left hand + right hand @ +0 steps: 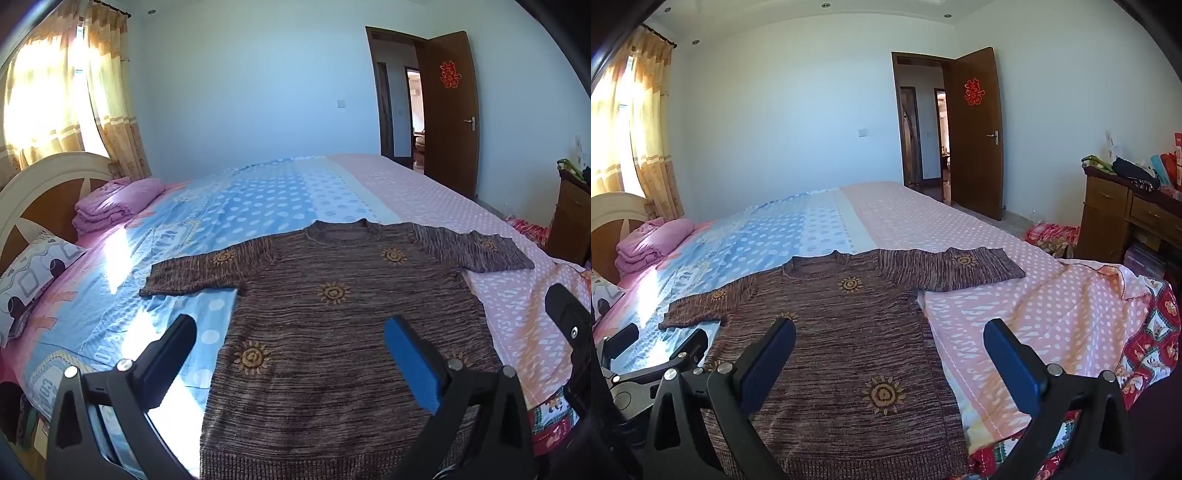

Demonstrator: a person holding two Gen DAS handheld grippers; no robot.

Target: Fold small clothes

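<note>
Your left tongs and right tongs both gape fully apart, empty, hovering over the near hem of the brown sweater spread flat on the bed.

sweater: one, centre of the frame
suns on the sweater: six in left wrist view
grippers: two, left and right
bed: one
door: one, upper right
pillow: one, left edge
</note>
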